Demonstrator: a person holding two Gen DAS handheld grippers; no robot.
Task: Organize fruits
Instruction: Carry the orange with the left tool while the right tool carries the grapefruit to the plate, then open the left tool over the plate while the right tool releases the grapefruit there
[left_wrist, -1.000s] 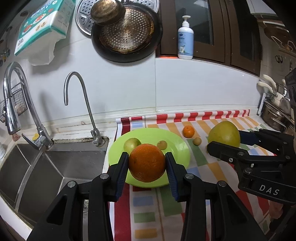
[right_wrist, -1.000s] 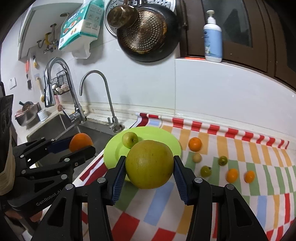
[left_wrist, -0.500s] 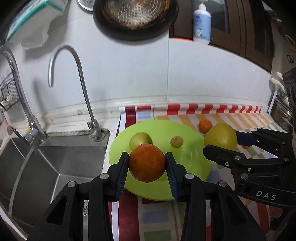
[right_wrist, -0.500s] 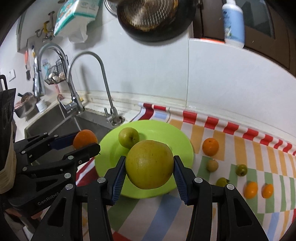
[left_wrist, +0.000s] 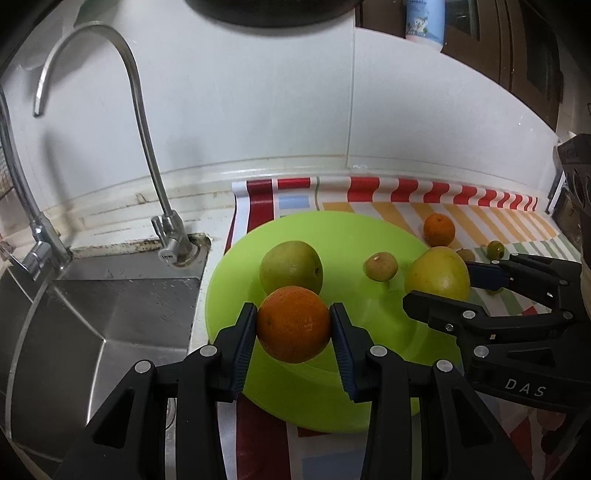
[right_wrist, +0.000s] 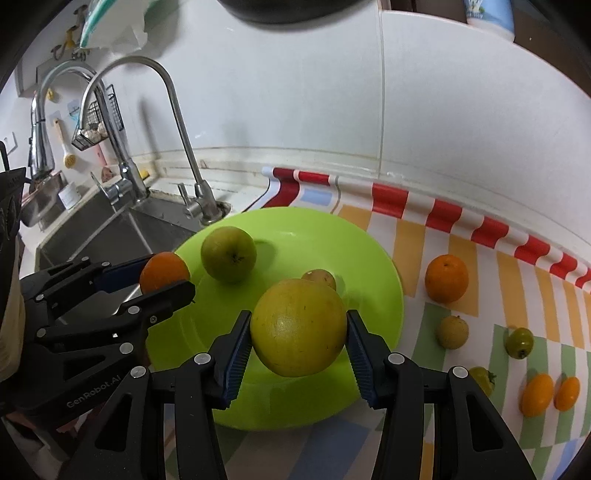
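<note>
My left gripper is shut on an orange, held just above the near left part of the lime green plate. My right gripper is shut on a large yellow citrus above the plate's near right side. On the plate lie a green apple and a small brownish fruit. In the left wrist view the right gripper shows with its yellow citrus; in the right wrist view the left gripper shows with its orange.
A striped cloth covers the counter, carrying a loose orange, a pale small fruit, green ones and small orange ones. A steel sink with a curved tap lies left of the plate. The white wall stands behind.
Both grippers have moved forward and down toward the plate, each keeping its fruit. The plate and the fruit on it look larger and nearer.
</note>
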